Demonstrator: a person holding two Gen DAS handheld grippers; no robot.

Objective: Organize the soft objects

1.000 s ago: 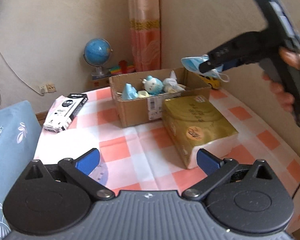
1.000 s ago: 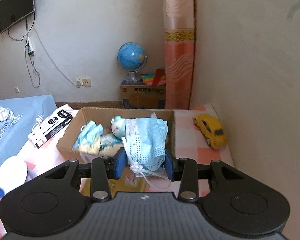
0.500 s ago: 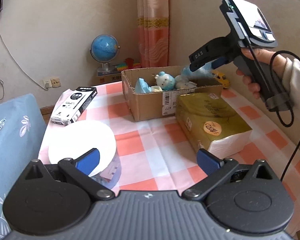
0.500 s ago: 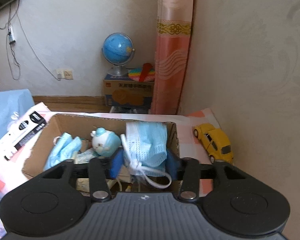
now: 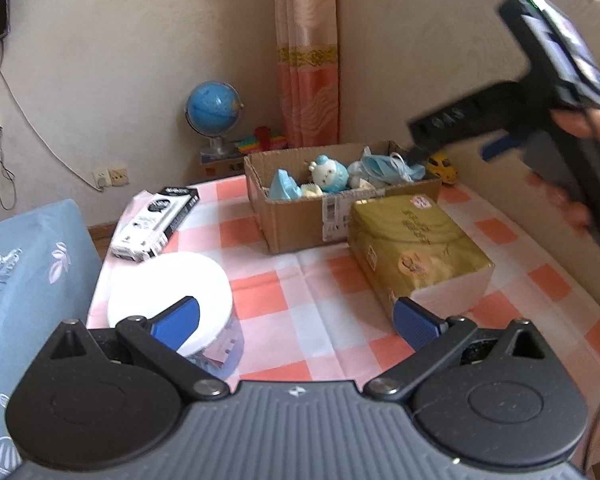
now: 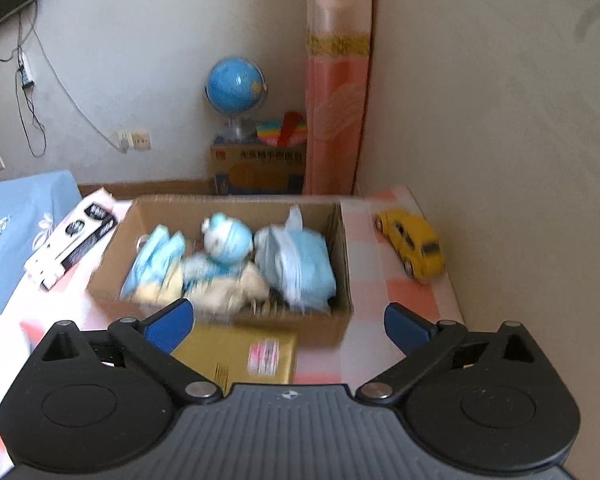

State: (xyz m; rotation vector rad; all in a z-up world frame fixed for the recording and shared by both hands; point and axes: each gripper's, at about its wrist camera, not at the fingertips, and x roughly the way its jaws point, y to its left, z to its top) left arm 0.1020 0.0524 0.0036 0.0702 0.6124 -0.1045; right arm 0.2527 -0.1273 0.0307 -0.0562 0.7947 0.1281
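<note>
An open cardboard box stands on the checked table and holds soft things: a blue plush toy, folded blue cloth and a blue face mask lying at its right end. The box with the mask also shows in the left wrist view. My right gripper is open and empty, just above the box's near wall. My left gripper is open and empty, low over the table's near side.
A gold tissue pack lies in front of the box. A white round lid on a clear tub sits near left. A black-and-white carton lies at the left, a yellow toy car by the right wall.
My right gripper has opened and let go of the face mask, which now lies in the box's right end. The right gripper has drawn back. The left gripper stayed open.
</note>
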